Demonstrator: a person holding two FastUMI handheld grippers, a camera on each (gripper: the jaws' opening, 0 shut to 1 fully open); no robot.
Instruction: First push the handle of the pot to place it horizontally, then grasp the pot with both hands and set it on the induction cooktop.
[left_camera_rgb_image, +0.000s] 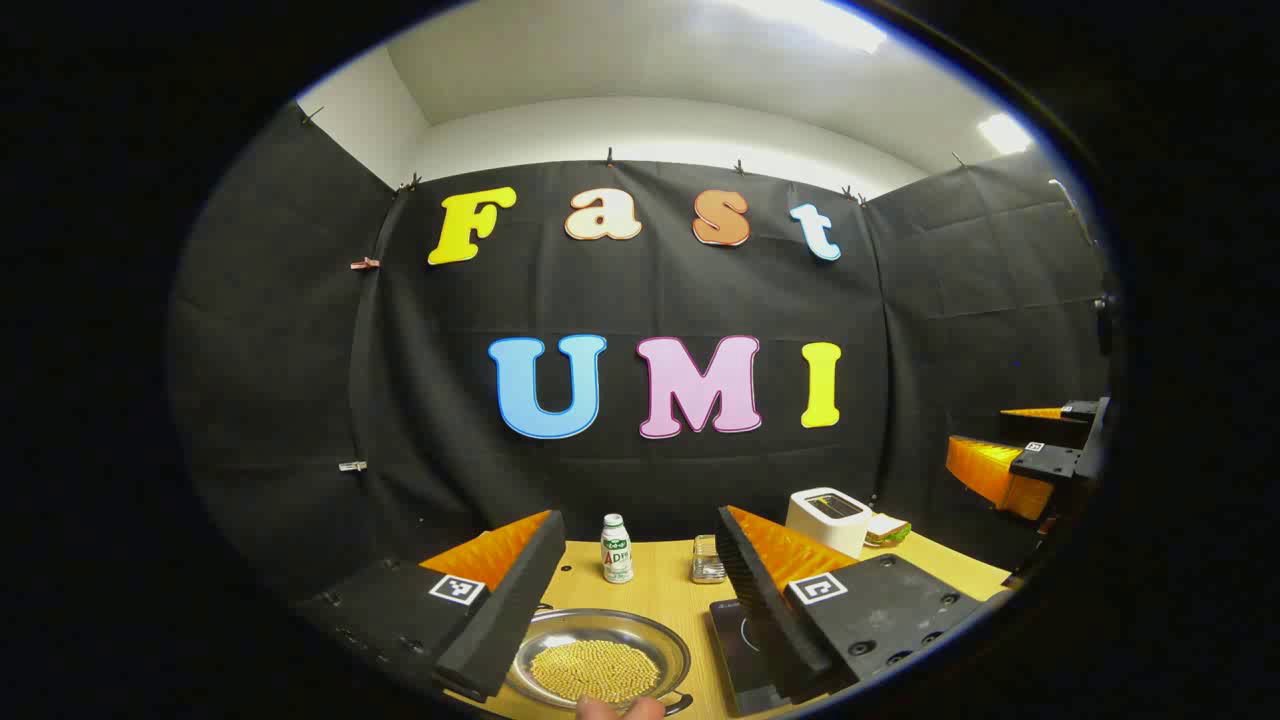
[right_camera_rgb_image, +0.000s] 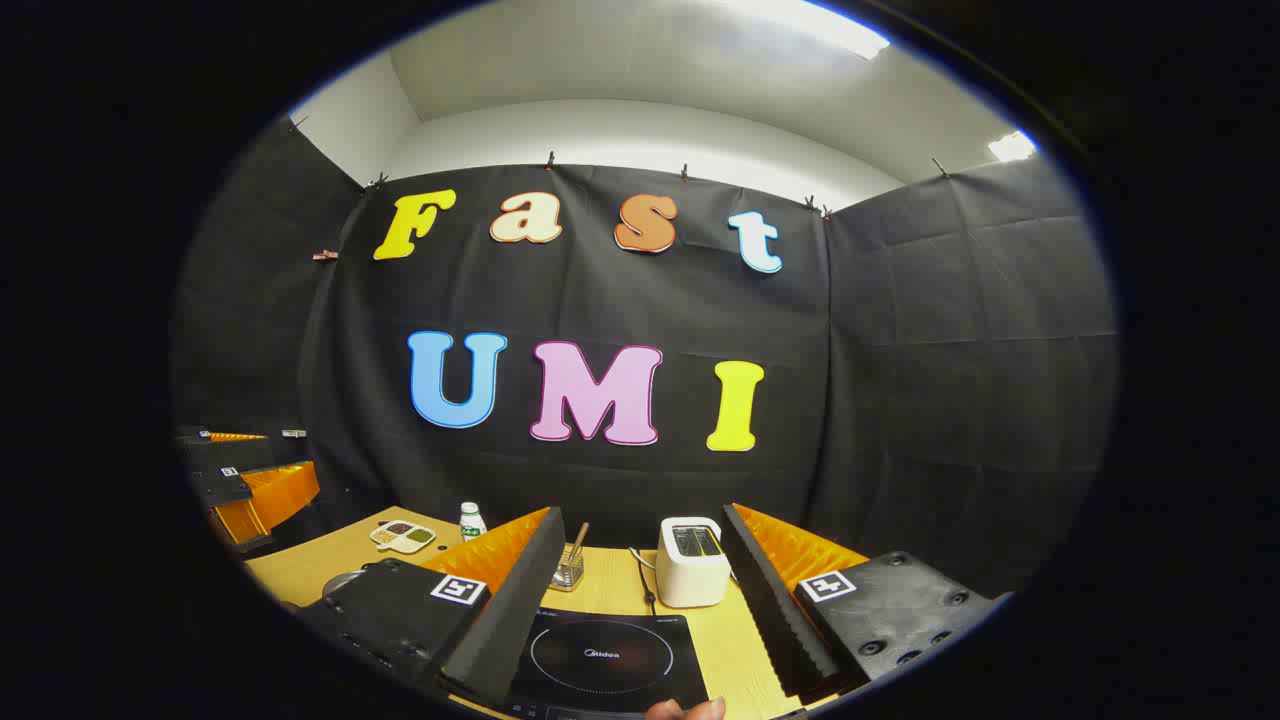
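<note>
A shallow metal pot (left_camera_rgb_image: 600, 655) holding yellow grains sits on the wooden table (left_camera_rgb_image: 660, 590), low between my left gripper's fingers. My left gripper (left_camera_rgb_image: 638, 517) stands open above it, touching nothing. The pot's dark handle (left_camera_rgb_image: 678, 700) peeks out at its near right rim, mostly cut off. The black induction cooktop (right_camera_rgb_image: 600, 655) lies to the pot's right, under my open right gripper (right_camera_rgb_image: 640, 512). The cooktop (left_camera_rgb_image: 740, 640) also shows partly behind the left gripper's right finger. The pot's rim (right_camera_rgb_image: 343, 580) shows at the left of the right gripper view.
At the back of the table stand a small white bottle (left_camera_rgb_image: 616, 548), a small holder with utensils (right_camera_rgb_image: 570, 570), a white toaster (right_camera_rgb_image: 690, 560) and a sandwich (left_camera_rgb_image: 886, 528). A divided dish (right_camera_rgb_image: 402, 536) lies far left. A fingertip (left_camera_rgb_image: 620, 708) shows at the bottom edge.
</note>
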